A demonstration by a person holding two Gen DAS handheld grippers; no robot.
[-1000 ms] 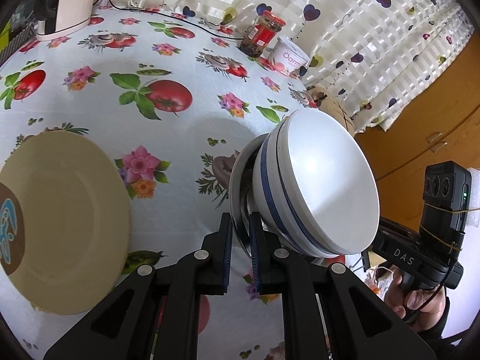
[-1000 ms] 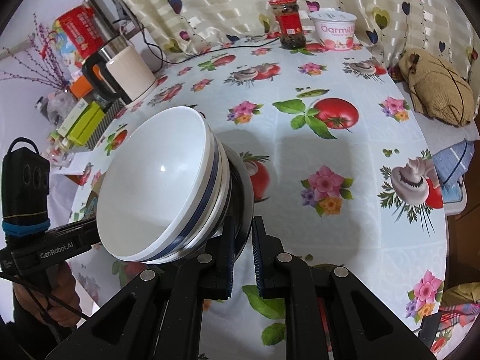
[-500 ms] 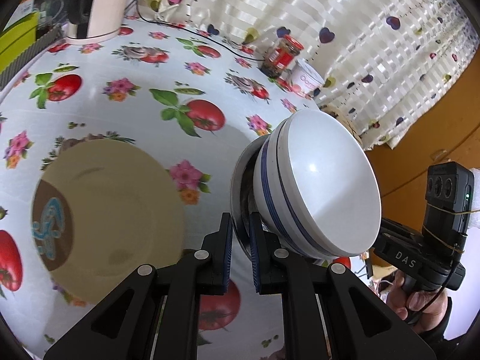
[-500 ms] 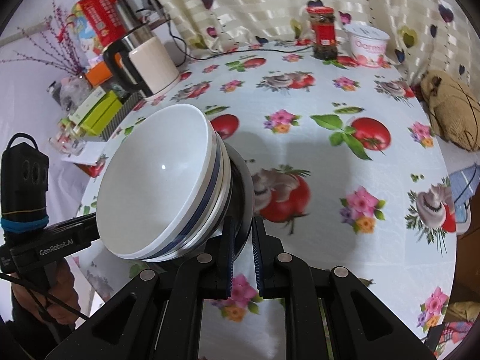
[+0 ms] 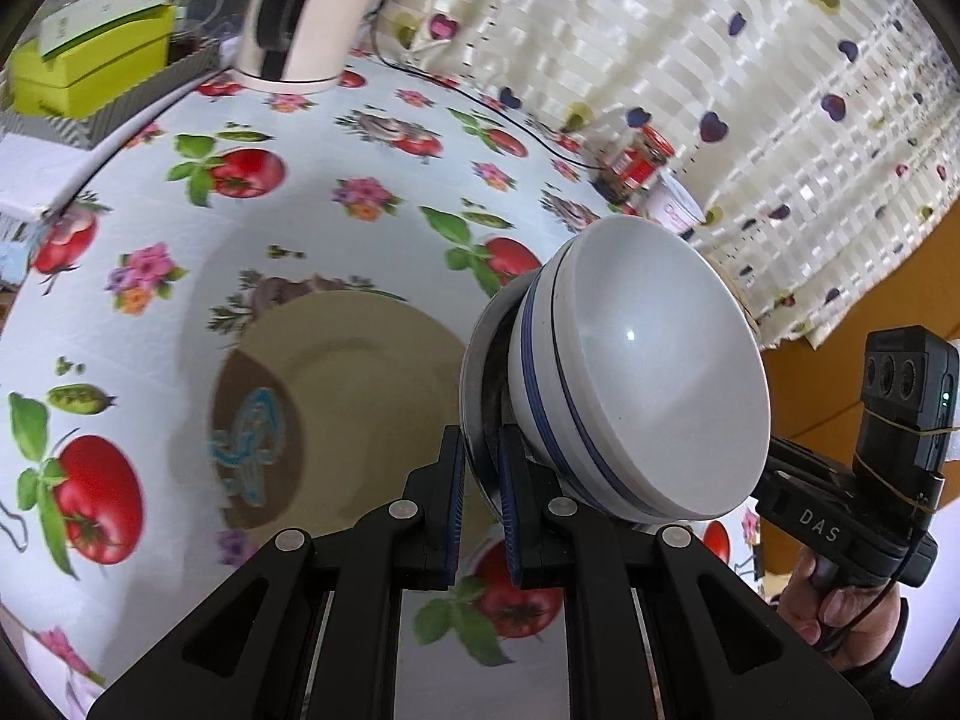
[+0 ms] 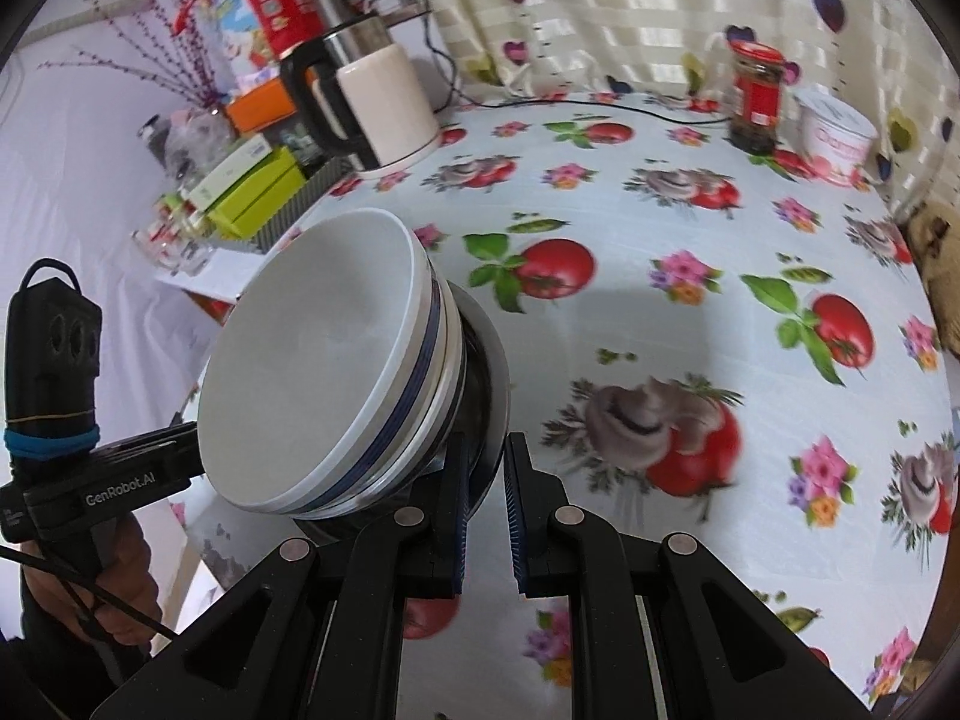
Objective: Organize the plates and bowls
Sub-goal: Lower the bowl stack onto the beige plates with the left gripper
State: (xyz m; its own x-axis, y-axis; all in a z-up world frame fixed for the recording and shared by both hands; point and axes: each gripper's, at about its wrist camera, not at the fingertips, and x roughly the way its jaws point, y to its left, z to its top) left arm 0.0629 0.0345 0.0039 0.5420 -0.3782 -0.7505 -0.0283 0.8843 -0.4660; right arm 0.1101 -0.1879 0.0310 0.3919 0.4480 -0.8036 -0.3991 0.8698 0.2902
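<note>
heart-print striped curtain [image 5: 690, 78], tomato-and-flower tablecloth [image 6: 690, 228], wooden cabinet [image 5: 864, 324]

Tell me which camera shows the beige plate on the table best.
The left wrist view. There the beige plate lies on the tablecloth, most of its face showing past the left gripper, which is shut on the metal bowl under the white bowls. The right wrist view shows none of the plate.

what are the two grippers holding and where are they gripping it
Both hold the stack of bowls: the left gripper and right gripper each pinch the rim of the metal bowl at its bottom, on opposite sides.
</note>
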